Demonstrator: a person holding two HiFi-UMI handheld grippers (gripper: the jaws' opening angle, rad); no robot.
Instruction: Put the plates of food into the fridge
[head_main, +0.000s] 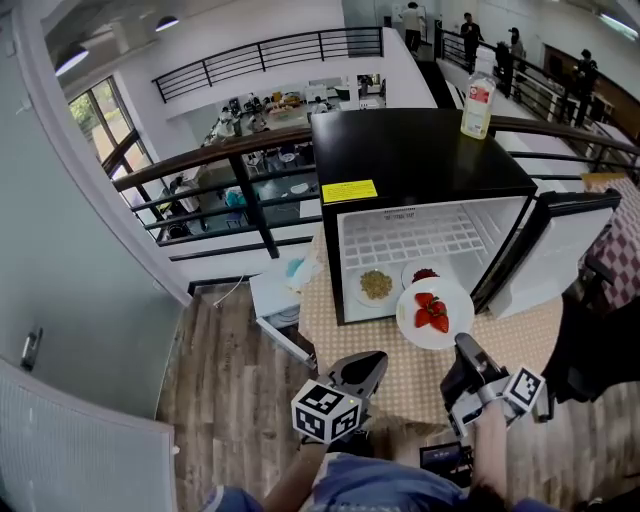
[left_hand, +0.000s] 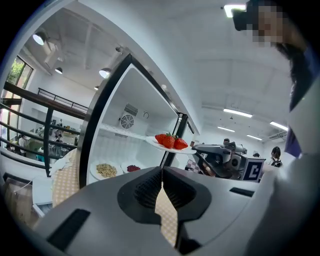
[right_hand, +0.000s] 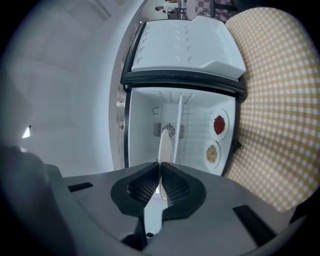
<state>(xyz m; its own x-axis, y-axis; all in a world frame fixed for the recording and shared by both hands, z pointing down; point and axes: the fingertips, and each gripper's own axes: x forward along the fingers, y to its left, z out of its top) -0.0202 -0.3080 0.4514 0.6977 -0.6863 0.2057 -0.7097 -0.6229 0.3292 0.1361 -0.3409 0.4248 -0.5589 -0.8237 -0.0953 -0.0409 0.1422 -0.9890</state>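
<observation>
A small black fridge (head_main: 420, 160) stands open on a checked tablecloth. On its floor lie a white plate of grain-like food (head_main: 376, 286) and a plate of dark red food (head_main: 424, 274). My right gripper (head_main: 463, 350) is shut on the rim of a white plate of strawberries (head_main: 434, 312), held level just in front of the opening; in the right gripper view that plate (right_hand: 164, 150) shows edge-on between the jaws. My left gripper (head_main: 368, 368) is shut and empty, low at the left of the fridge; in its own view the strawberries (left_hand: 171, 141) hang at the fridge mouth.
The fridge door (head_main: 555, 250) swings out to the right. A bottle (head_main: 478, 105) stands on top of the fridge. A wire shelf (head_main: 410, 236) spans the upper compartment. Behind the fridge a railing (head_main: 230, 160) borders a drop to a lower floor. People stand far off.
</observation>
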